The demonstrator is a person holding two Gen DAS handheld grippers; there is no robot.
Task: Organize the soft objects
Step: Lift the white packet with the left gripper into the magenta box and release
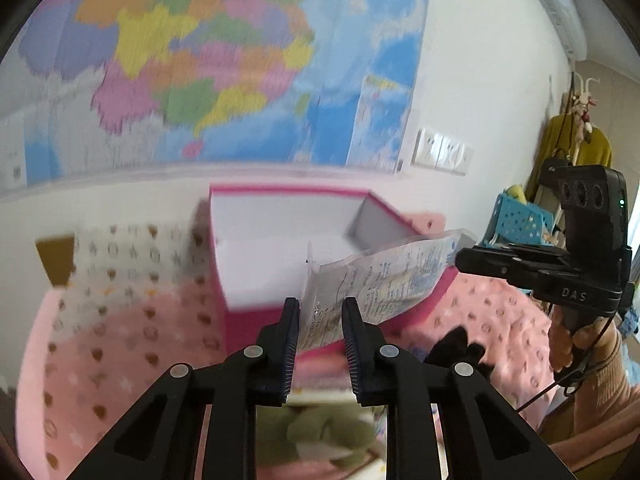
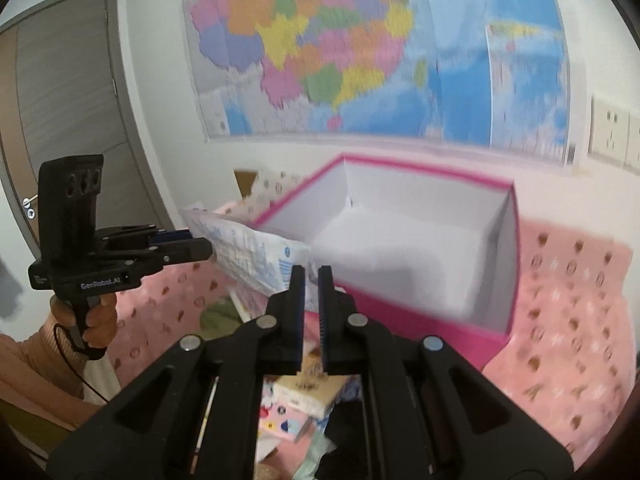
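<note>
Both tongs grip one soft printed pack (image 1: 376, 280) at centre frame: left tongs (image 1: 320, 312) and right tongs (image 2: 311, 280), before a pink box (image 2: 440, 316).

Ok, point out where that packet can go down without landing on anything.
The pink box is bare inside, white floor between its four walls. Bare blanket lies right of the box. It is crowded under the left gripper and right gripper, which hold the packet: small cartons and cloth.
</note>
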